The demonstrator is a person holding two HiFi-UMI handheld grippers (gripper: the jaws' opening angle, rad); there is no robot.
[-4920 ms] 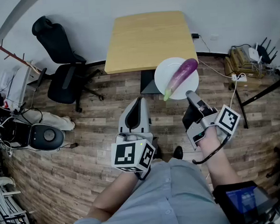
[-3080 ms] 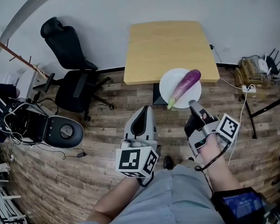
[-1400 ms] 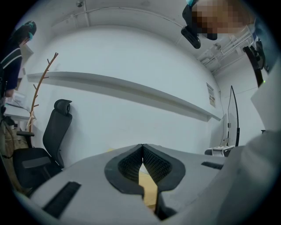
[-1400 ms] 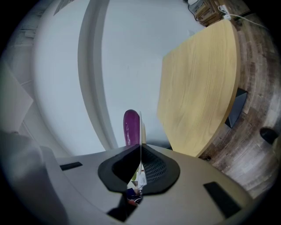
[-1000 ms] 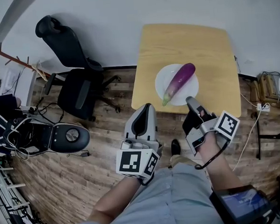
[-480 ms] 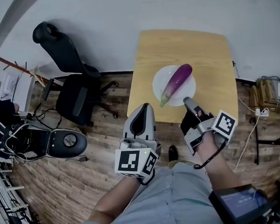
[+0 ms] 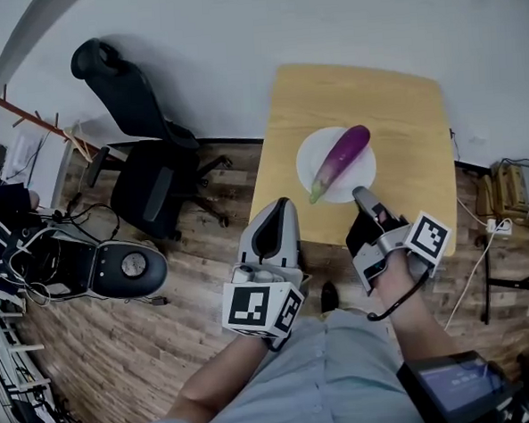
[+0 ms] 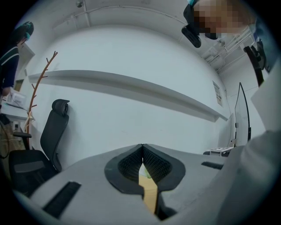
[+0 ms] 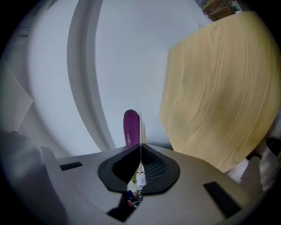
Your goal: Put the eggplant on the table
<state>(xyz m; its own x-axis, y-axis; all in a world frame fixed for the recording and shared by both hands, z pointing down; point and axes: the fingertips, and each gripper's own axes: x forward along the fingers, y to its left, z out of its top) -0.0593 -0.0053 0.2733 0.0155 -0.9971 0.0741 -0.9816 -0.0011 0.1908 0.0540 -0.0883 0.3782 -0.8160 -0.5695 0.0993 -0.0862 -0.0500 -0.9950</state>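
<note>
A purple eggplant [image 7: 340, 160] with a green stem lies on a white plate [image 7: 317, 149] over the near half of the light wooden table [image 7: 401, 108]. My right gripper [image 7: 361, 192] is shut on the plate's near rim; whether the plate rests on the tabletop I cannot tell. In the right gripper view the plate's thin edge [image 9: 140, 125] runs between the closed pads of the gripper [image 9: 140, 147], the eggplant [image 9: 130, 126] rises behind it, and the table [image 9: 219, 88] fills the right. My left gripper [image 7: 279, 207] [image 8: 142, 147] is shut and empty at the table's near left corner.
A black office chair [image 7: 143, 133] stands left of the table, with a round dark device [image 7: 129, 266] and cables on the wood floor. Cables and boxes [image 7: 513, 186] lie at the right. A white wall runs behind the table.
Over the earlier frames the plate with the eggplant was carried from above the floor to above the tabletop. In the last second both grippers edged slightly farther in; the grip is unchanged.
</note>
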